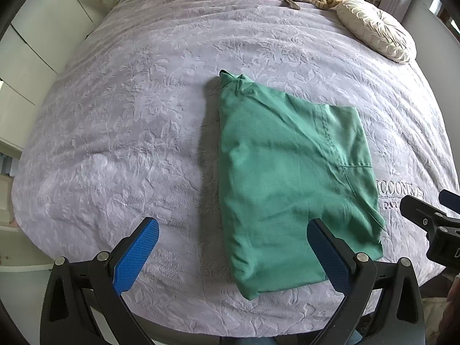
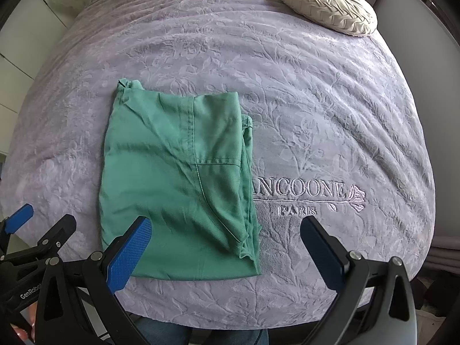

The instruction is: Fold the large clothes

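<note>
Both grippers hover wide open and empty over the near edge of the bed.
Left gripper (image 1: 233, 247) and right gripper (image 2: 225, 237) flank the folded green garment (image 2: 178, 184), flat on the lilac bedspread (image 2: 330, 120).

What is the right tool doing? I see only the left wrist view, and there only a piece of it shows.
Observer: The right tool is open and holds nothing.
Operator: Is the right edge of the green garment tidy?
Observer: Not quite. On the green garment, under layers stick out past the top layer there.
Operator: Which letters lie beside it?
Observer: The embroidery on the bedspread reads "ANCOONE PARIS"; the garment covers its start.
</note>
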The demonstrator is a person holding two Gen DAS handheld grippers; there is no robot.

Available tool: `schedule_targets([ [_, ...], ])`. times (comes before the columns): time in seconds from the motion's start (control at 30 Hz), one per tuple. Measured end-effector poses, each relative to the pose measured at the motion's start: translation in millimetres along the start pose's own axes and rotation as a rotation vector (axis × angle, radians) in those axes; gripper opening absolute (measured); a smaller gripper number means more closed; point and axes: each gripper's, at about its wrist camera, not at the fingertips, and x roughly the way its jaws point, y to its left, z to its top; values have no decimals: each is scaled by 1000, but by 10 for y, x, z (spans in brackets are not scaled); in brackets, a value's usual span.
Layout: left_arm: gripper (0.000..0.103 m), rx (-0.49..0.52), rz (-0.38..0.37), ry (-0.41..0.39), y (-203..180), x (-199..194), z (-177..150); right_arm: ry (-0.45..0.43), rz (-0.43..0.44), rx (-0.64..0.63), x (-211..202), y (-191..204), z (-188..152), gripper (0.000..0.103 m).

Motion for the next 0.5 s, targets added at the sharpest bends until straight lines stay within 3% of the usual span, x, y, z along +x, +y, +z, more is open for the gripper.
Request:
schedule_targets([
  [0.5,103,2,1,1,-4,1,7,0,0,0,11,7,2,103],
])
